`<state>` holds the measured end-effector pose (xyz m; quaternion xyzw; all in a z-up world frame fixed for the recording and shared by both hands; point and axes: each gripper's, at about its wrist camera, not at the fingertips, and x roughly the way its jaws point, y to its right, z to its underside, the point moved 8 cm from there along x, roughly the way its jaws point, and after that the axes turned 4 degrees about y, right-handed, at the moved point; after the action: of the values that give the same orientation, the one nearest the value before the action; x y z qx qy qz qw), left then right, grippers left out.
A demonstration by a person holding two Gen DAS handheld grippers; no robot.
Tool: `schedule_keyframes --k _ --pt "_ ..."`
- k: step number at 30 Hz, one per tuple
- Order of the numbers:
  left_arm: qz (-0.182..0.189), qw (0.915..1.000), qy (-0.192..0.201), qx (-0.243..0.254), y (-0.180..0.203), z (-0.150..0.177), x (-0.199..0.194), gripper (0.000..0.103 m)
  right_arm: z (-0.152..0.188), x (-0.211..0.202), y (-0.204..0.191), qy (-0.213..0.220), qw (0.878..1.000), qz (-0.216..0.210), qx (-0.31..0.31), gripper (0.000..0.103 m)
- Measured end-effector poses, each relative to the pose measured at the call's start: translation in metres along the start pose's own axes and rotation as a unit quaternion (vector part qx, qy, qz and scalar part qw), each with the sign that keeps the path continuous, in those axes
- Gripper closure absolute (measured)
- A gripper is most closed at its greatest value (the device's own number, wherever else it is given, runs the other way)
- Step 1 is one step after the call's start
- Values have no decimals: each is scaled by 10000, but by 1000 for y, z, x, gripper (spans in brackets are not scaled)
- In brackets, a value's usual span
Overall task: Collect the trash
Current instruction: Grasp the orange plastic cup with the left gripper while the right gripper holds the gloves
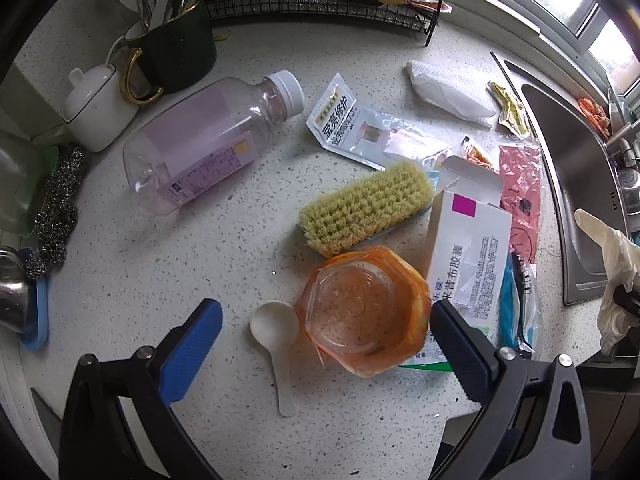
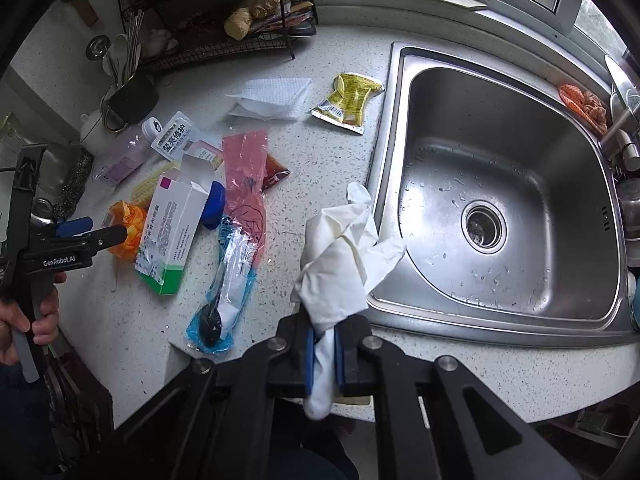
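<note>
Above speckled counter [image 2: 320,152], right gripper [image 2: 323,354] clamps a white glove [image 2: 340,256] pointing lengthwise away; left gripper [image 1: 326,344] gapes.

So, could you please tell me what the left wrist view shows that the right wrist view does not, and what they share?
Only the left wrist view shows the white plastic spoon beside the orange cup, and the left tongs standing open above that cup.

Only the right wrist view shows the sink basin and drain, and the right tongs shut on the white glove.

Both show the medicine box, the clear bottle, the pink bag and the paper towel.
</note>
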<state>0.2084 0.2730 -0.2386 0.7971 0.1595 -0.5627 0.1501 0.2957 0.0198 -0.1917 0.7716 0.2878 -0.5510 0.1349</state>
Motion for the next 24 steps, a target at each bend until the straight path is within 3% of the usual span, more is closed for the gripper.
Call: schedule_keyframes --k 5,12,16,24 --pt "113 9999 -51 -42 -2 3 8 5 0 2 -4 -39 10000 36 39 96" --pt "372 9989 -60 -271 -1 8 8 42 2 -1 -8 -3 10000 62 -47 96" --pt "132 9999 15 -90 -2 14 -1 43 6 -4 -8 -10 10000 -13 39 96" --pt "66 9992 362 -126 4 20 -43 43 8 -25 -9 281 9995 -157 77 96"
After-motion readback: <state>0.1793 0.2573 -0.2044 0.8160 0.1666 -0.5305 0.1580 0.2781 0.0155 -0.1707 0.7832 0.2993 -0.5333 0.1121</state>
